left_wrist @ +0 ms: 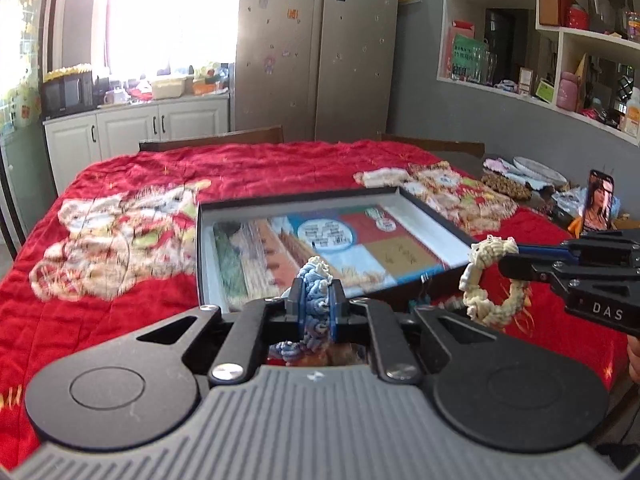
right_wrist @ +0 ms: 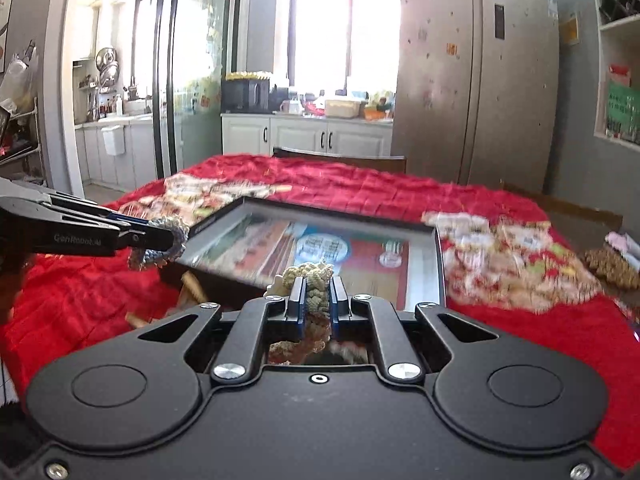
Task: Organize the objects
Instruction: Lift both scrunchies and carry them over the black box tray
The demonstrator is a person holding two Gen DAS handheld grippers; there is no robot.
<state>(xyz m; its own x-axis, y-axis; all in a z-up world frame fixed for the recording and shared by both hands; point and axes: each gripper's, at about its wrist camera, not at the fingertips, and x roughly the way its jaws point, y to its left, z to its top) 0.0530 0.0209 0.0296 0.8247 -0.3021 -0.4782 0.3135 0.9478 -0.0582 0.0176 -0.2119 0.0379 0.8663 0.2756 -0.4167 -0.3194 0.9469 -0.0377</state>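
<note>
Left wrist view: the left gripper (left_wrist: 316, 300) is filling the lower centre of the frame, its fingers (left_wrist: 295, 304) clamping a blue-and-white knotted rope ring (left_wrist: 316, 296), which is standing on edge between them. At the right edge of the frame the right gripper (left_wrist: 506, 258) is reaching in, pinching a cream knotted rope ring (left_wrist: 494, 280) that is hanging from its tip, clear of the cloth below.

Right wrist view: the right gripper (right_wrist: 318, 300) is sitting at lower centre, its fingers (right_wrist: 338, 300) squeezing the cream knotted rope ring (right_wrist: 314, 280). At the left edge of the frame the left gripper (right_wrist: 160, 238) is entering, gripping the blue-and-white knotted rope ring (right_wrist: 168, 244), which is drooping from its tip.

In both views a shallow black rectangular box (left_wrist: 436, 212) (right_wrist: 340, 210) with a colourful printed sheet on its floor is lying at mid-frame, just beyond both rings, on a counter covered by a red quilted cloth (left_wrist: 120, 168) (right_wrist: 360, 188) with pale embroidered patches. Neither ring is inside the box. Parts of the cloth and the box are showing blurred. A steel double-door refrigerator (left_wrist: 316, 52) (right_wrist: 476, 80) is standing in the upper part of each frame, behind the counter.
</note>
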